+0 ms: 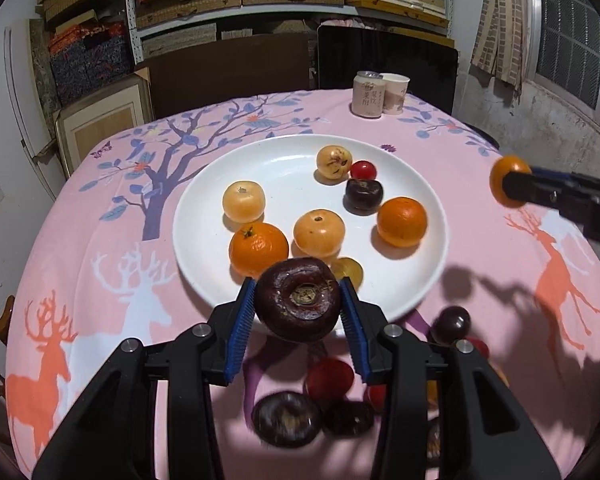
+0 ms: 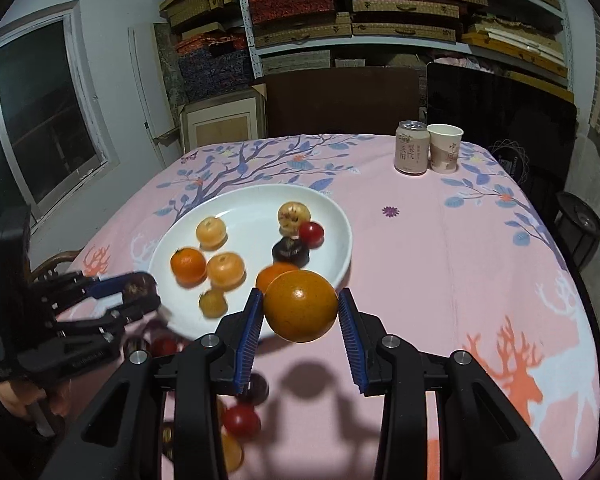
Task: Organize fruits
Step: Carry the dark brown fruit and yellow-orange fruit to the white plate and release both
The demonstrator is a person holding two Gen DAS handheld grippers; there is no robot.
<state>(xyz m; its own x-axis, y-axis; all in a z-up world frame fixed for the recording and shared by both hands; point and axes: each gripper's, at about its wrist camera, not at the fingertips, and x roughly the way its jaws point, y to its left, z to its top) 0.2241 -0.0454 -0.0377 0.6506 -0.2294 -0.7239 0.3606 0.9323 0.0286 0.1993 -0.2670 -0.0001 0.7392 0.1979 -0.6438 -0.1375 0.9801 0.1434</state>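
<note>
My left gripper (image 1: 298, 300) is shut on a dark maroon fruit (image 1: 297, 298), held above the near rim of the white plate (image 1: 284, 152). My right gripper (image 2: 300, 308) is shut on an orange fruit (image 2: 301, 306), lifted over the tablecloth just right of the plate (image 2: 252, 196). The plate holds two oranges (image 1: 259, 247), several pale yellow fruits (image 1: 243, 201), a dark fruit (image 1: 363, 195) and a small red one (image 1: 363, 169). Loose dark and red fruits (image 1: 329, 378) lie on the cloth under my left gripper. The left gripper (image 2: 140, 292) also shows at the left of the right wrist view.
A drink can (image 2: 411, 153) and a paper cup (image 2: 444, 148) stand at the table's far right. The pink deer-print tablecloth (image 2: 440, 248) covers the table. Dark chairs (image 2: 340, 100) stand behind it, with shelves of boxes beyond. A hand (image 2: 16, 400) grips the left tool.
</note>
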